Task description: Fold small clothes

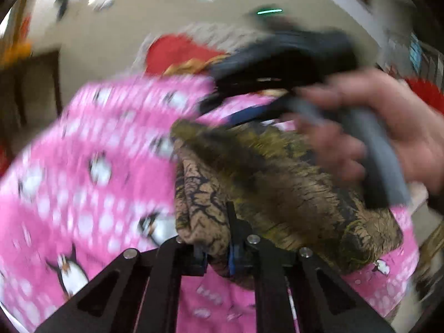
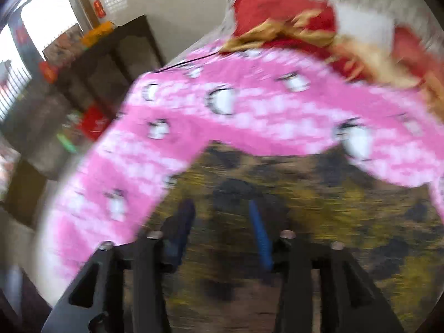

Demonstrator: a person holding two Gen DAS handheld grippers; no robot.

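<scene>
Left gripper [image 1: 217, 245], seen along its own fingers: the jaws are pinched together on a bunched fold of the brown-and-olive patterned garment [image 1: 277, 194], which rises from between the blue pads and spreads away ahead and to the right of the tool. Beneath and to the left of this gripper lies a pink penguin-print blanket [image 1: 83, 152]. Ahead of it and to the right, a hand [image 1: 388, 130] grasps the grey handle of the right gripper [image 1: 222, 100], whose dark body crosses above the garment; this part of the view is blurred.

Right gripper [image 2: 224, 222], seen along its own fingers: the jaws stand apart, with the patterned garment [image 2: 319, 208] spread below and ahead of them. No cloth is seen pinched between the pads, though motion blur limits certainty. The pink blanket [image 2: 249, 105] extends ahead and to the left of this tool. Beyond the blanket sits a red-and-gold cloth heap [image 2: 291, 25].
</scene>
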